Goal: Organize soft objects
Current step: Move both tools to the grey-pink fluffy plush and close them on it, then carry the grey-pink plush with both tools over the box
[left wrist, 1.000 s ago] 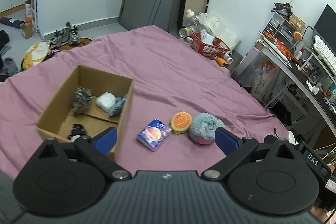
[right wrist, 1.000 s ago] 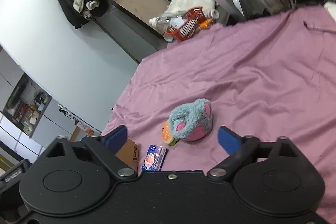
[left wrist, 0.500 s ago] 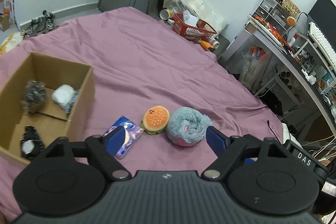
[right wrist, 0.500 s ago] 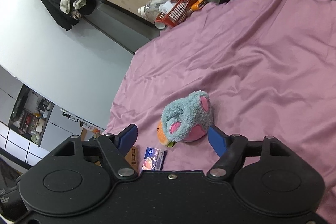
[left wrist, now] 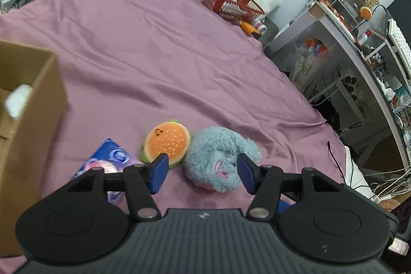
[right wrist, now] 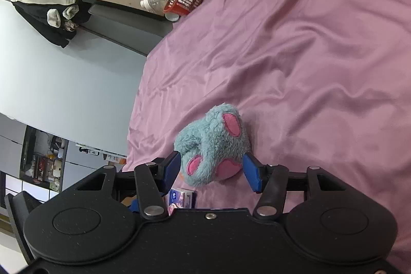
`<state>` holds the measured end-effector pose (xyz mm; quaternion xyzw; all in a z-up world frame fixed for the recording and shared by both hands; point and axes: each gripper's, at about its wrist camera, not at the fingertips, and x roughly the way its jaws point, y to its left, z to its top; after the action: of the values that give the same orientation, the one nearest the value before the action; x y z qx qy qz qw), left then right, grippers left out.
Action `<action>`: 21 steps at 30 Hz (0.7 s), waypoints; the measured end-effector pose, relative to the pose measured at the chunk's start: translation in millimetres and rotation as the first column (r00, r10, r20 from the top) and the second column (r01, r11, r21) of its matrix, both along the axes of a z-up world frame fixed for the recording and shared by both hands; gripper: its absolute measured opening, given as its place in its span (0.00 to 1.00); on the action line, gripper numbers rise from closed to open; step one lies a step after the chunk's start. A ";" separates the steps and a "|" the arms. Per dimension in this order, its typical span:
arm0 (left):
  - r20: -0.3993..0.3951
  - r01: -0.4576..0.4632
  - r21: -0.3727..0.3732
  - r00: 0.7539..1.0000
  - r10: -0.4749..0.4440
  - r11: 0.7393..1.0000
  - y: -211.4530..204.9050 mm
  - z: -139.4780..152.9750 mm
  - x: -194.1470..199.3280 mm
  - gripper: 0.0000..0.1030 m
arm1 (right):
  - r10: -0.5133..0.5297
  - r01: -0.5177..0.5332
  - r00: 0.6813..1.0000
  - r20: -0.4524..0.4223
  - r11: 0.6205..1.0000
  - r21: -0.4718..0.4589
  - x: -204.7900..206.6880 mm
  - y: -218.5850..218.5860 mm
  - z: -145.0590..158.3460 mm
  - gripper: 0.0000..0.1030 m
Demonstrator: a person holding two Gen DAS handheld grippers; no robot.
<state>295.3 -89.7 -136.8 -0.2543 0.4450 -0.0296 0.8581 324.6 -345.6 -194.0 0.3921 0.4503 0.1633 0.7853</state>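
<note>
Where both tools (left wrist: 203, 172) (right wrist: 211, 172) spread, grey plush (left wrist: 218, 161) between, tissue pack (left wrist: 108, 158) half hidden.

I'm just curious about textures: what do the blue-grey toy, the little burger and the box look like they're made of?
Blue-grey toy: long-pile plush, fuzzy matte fibres, with pink felt-like patches. Burger: short-pile plush fabric, probably stuffed, smooth with stitched dots. Box: plain brown cardboard, matte with a thin wall edge.
</note>
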 end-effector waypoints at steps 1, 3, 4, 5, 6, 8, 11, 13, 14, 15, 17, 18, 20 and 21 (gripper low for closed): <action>-0.004 0.006 -0.006 1.000 -0.006 1.000 -1.2 -3.7 3.8 0.55 | 0.004 -0.004 1.000 -0.002 1.000 0.007 2.6 1.0 -2.1 0.53; -0.012 0.017 -0.019 1.000 -0.018 1.000 -3.4 -11.0 11.0 0.55 | 0.010 -0.010 1.000 -0.012 1.000 0.019 8.2 3.1 -7.7 0.53; -0.016 0.021 -0.023 1.000 -0.021 1.000 -4.4 -14.4 13.8 0.55 | 0.012 -0.012 1.000 -0.022 1.000 0.020 10.9 4.4 -11.5 0.53; -0.022 0.021 -0.025 1.000 -0.022 0.999 -5.1 -17.6 16.1 0.55 | 0.016 -0.016 0.999 -0.031 1.000 0.018 12.8 4.9 -13.9 0.53; -0.030 0.019 -0.032 0.999 -0.020 0.999 -5.6 -21.8 18.3 0.52 | 0.020 -0.019 0.999 -0.041 1.000 0.013 14.4 6.0 -17.4 0.53; -0.060 0.015 -0.055 0.998 -0.018 0.998 -7.1 -32.6 22.3 0.42 | 0.023 -0.023 0.998 -0.062 1.000 0.001 17.1 7.4 -23.6 0.51; -0.102 0.009 -0.091 0.995 -0.018 0.996 -7.5 -46.6 26.1 0.30 | 0.036 -0.035 0.996 -0.081 0.999 0.004 20.2 9.4 -29.4 0.48; -0.096 0.007 -0.086 0.995 -0.015 0.996 -8.8 -49.8 26.8 0.30 | 0.042 -0.042 0.996 -0.075 0.999 0.002 21.1 10.7 -29.9 0.41; -0.094 0.007 -0.086 0.995 -0.015 0.996 -9.2 -50.2 27.4 0.29 | 0.047 -0.047 0.996 -0.073 0.999 0.006 21.5 11.5 -30.7 0.38; -0.095 0.004 -0.090 0.995 -0.012 0.996 -9.2 -50.6 28.0 0.28 | 0.050 -0.049 0.996 -0.073 0.999 0.014 21.1 11.6 -31.7 0.35; -0.099 0.002 -0.095 0.995 -0.012 0.995 -9.8 -50.5 29.5 0.25 | 0.048 -0.047 0.996 -0.068 0.999 0.012 19.5 12.0 -31.3 0.32; -0.101 0.005 -0.092 0.995 -0.014 0.996 -10.2 -49.9 29.5 0.23 | 0.049 -0.049 0.997 -0.066 0.999 0.007 18.4 11.7 -30.4 0.29; -0.095 0.006 -0.095 0.995 -0.015 0.995 -8.2 -47.2 27.3 0.20 | 0.058 -0.057 0.997 -0.056 0.998 0.007 17.2 13.1 -24.9 0.27; -0.090 0.003 -0.101 0.996 -0.012 0.995 -6.8 -45.0 25.2 0.19 | 0.065 -0.065 0.997 -0.046 0.998 0.004 15.9 14.6 -21.4 0.27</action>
<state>320.4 -96.5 -181.7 -0.2966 0.4822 -0.0436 0.8232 340.5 -331.0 -215.4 0.3819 0.4806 0.1802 0.7686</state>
